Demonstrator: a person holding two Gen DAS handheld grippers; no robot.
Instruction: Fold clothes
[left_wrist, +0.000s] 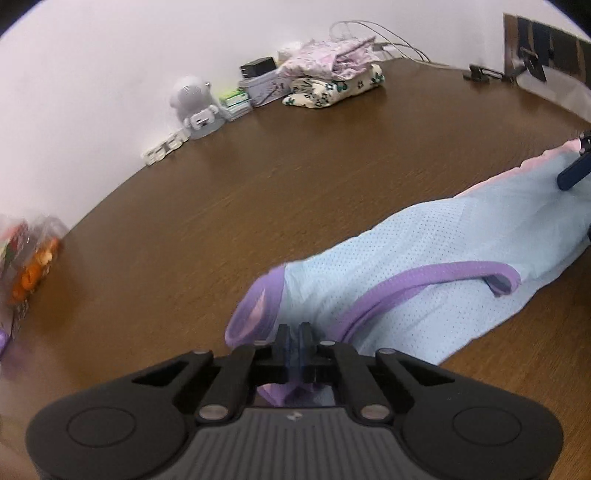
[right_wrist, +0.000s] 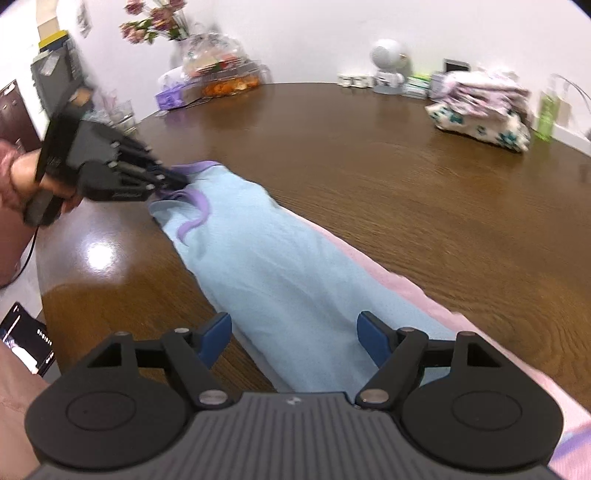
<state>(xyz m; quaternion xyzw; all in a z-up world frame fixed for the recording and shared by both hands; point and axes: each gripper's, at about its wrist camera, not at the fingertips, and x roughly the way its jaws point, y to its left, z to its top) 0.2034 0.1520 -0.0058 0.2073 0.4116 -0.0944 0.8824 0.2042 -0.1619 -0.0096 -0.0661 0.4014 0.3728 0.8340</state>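
Note:
A light blue mesh garment (left_wrist: 406, 258) with purple trim lies stretched in a long band across the brown table (left_wrist: 258, 184). My left gripper (left_wrist: 295, 334) is shut on its purple-trimmed end, and cloth shows under the closed fingers. In the right wrist view that gripper (right_wrist: 183, 179), held by a hand (right_wrist: 22, 177), pinches the far purple edge of the garment (right_wrist: 277, 266). My right gripper (right_wrist: 295, 332) stands open over the near end, with a blue pad on each side of the cloth. A pink layer (right_wrist: 406, 295) shows along the garment's right side.
A stack of folded floral clothes (right_wrist: 480, 107) sits at the back right, beside a small white figure (right_wrist: 388, 62) and boxes. Wrapped snacks and flowers (right_wrist: 221, 74) stand at the back left. A phone (right_wrist: 26, 339) lies off the table's near left edge.

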